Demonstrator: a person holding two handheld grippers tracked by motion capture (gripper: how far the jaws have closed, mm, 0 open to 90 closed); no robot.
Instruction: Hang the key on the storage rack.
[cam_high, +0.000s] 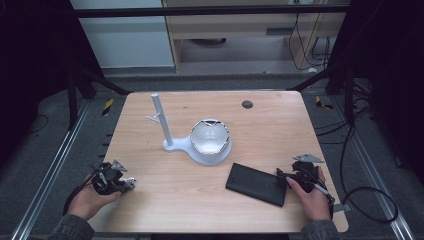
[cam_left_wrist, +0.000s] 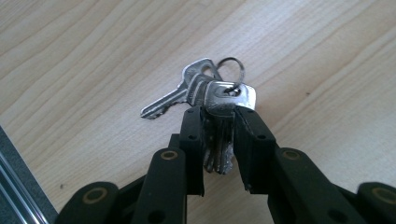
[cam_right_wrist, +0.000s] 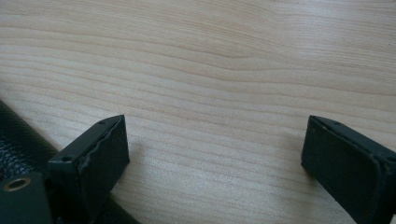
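Note:
A bunch of silver keys (cam_left_wrist: 205, 91) on a ring lies on the wooden table (cam_high: 165, 200) near its front left corner. My left gripper (cam_left_wrist: 218, 114) comes at it low, and both pads sit against the lower part of the bunch, so it is shut on the keys. In the high view this gripper (cam_high: 129, 183) is in the person's left hand at the table's left edge. My right gripper (cam_right_wrist: 217, 130) is open over bare wood, with nothing between its fingers. It rests at the front right (cam_high: 286, 176), just beside a flat black case (cam_high: 256, 184).
A white stand (cam_high: 172, 146) with an upright post (cam_high: 160, 117) and a round shiny bowl (cam_high: 210, 136) sits at the table's middle. A dark round hole (cam_high: 247, 104) marks the far side. The black case's edge (cam_right_wrist: 18, 140) lies left of the right jaws.

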